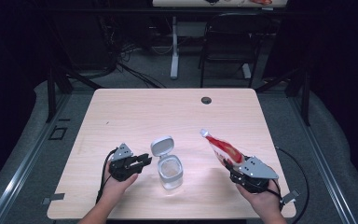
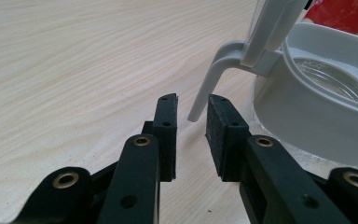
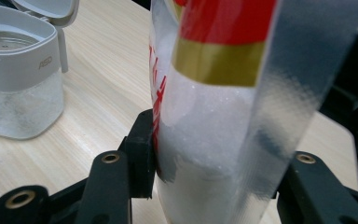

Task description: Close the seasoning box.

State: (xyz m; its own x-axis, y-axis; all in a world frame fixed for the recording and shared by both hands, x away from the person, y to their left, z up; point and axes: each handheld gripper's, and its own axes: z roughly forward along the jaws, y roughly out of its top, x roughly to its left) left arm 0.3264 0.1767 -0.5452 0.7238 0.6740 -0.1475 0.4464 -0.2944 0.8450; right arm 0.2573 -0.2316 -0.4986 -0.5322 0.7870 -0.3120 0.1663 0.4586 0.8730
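1. The left tool (image 1: 144,161) lies low on the desk (image 1: 135,112), just beside the left side of the jar (image 1: 170,171). Its jaws stand a little apart and hold nothing. In the left gripper view the grey latch arm (image 2: 205,93) of the jar's collar hangs just ahead of the gap between the pads (image 2: 219,135), not pinched

2. The jar stands upright near the front middle of the desk, between the 2 tools. Its grey flip lid (image 1: 161,145) is swung up and back, so the mouth is open. White grains part-fill the clear body (image 3: 21,105)

3. The right tool (image 1: 230,169) is clamped on the lower part of a clear pouch (image 1: 221,148) with red and gold print. The pouch is raised off the desk and leans up and to the left, its top end toward the jar but well short of the mouth. The right gripper view shows white grains (image 3: 200,135) packed inside it; whether the top is cut open I cannot tell

4. Judged from this, the step in hand is bringing the pouch over for pouring. The next move calls for carrying the pouch's top above the jar mouth and tipping it slowly, while the left tool steadies the jar so it does not slide or tip
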